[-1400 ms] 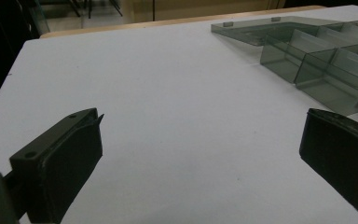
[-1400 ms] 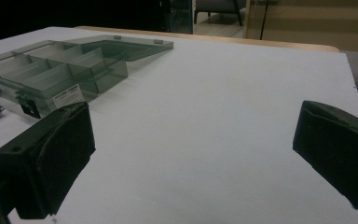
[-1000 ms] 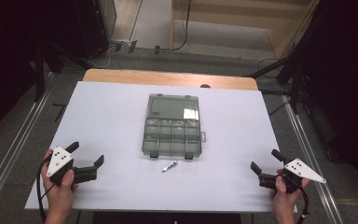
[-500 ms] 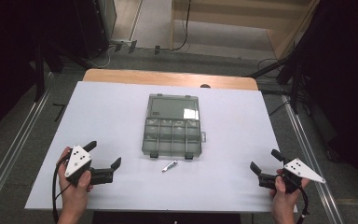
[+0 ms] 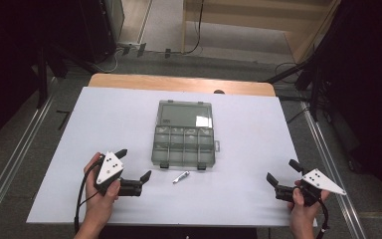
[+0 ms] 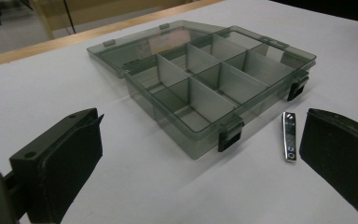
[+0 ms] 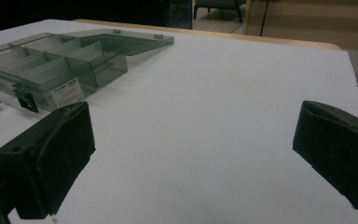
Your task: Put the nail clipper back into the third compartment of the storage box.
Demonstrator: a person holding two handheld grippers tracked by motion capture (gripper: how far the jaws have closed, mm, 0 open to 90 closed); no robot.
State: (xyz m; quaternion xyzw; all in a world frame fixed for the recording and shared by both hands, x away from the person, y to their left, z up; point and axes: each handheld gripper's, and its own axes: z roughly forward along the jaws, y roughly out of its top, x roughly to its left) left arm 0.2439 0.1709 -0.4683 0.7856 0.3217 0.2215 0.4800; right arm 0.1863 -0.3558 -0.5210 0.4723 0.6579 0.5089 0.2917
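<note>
A smoky clear compartment box lies open in the middle of the white table, its lid folded back flat. Its divided cells look empty in the left gripper view, where the box sits just ahead of the jaws. A small metal nail clipper lies on the table in front of the box, close to the right-hand jaw in the left gripper view. My left gripper is open, left of the clipper. My right gripper is open near the table's front right corner, with bare table between its jaws; the box lies off to its left.
The white table has a wooden strip along its far edge. Metal rails run along both sides on the floor. Dark equipment and cables stand beyond the table.
My left gripper has moved right and slightly forward along the front of the table, toward the nail clipper and the box. The right gripper has stayed where it was.
</note>
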